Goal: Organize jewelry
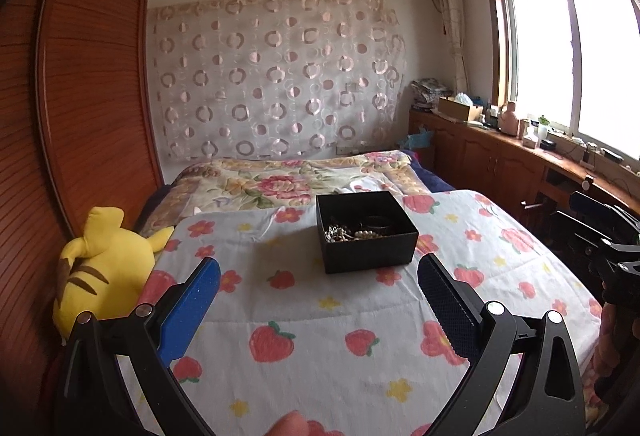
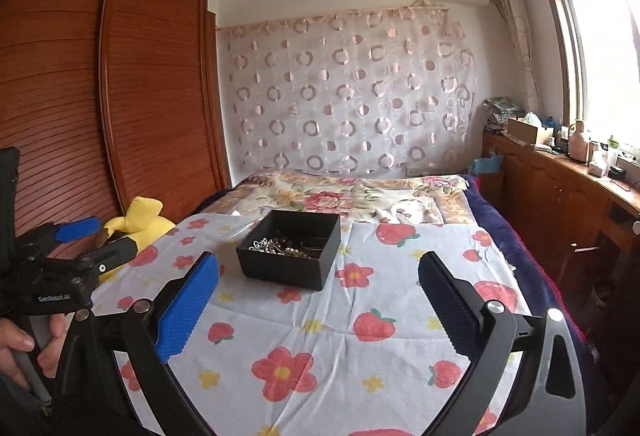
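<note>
Jewelry (image 1: 352, 234) sits tangled in a small open black box (image 1: 370, 250), pearls and silvery chains piled at the near side. Box rests on the strawberry-print sheet (image 1: 304, 320) on the bed, ahead of both claws and touching neither. Left gripper (image 1: 320, 300) and right gripper (image 2: 318, 300) gape wide, nothing between their blue pads.

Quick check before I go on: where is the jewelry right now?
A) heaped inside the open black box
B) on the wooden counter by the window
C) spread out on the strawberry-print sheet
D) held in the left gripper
A: the pearls and chains lie in a heap inside the open black box on the strawberry-print sheet, and both grippers are empty.
</note>
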Available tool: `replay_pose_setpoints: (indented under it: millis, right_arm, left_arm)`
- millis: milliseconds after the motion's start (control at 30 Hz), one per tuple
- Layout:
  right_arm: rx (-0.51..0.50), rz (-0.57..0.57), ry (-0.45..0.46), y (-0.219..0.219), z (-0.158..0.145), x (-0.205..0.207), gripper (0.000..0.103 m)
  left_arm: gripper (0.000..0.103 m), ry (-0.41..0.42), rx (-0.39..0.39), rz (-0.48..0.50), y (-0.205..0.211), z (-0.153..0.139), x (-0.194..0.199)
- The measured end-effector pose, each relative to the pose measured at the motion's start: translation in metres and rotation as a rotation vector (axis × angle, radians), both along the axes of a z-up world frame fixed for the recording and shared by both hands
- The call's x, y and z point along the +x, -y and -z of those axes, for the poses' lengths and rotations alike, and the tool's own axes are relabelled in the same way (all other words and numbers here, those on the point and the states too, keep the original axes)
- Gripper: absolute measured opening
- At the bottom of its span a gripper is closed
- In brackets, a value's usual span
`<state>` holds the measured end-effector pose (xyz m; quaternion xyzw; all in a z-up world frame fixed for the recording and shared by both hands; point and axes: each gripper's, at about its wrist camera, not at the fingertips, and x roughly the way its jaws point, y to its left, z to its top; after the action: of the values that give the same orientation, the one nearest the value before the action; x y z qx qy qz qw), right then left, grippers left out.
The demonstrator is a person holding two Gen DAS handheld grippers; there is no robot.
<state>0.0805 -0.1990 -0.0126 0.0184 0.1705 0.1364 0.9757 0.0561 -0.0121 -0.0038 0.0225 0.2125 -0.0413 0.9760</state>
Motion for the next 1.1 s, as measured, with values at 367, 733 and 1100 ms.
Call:
replay_pose_setpoints:
  millis: [367, 733, 1100]
  right_arm:
    - [0.008, 0.013, -0.013, -0.001, 0.008, 0.001, 0.101]
    - [0.011, 0.013, -0.014, 0.0, 0.009, 0.001, 0.101]
    - [0.009, 0.012, -0.012, 0.0, 0.008, 0.0, 0.101]
  left_arm:
    - [0.095, -0.01, 0.004, 0.002, 0.002, 0.005, -0.006]
    - [0.095, 0.002, 0.0, -0.018, 0.003, 0.008, -0.009]
    - [0.095, 0.018, -0.009, -0.037, 0.001, 0.005, -0.011]
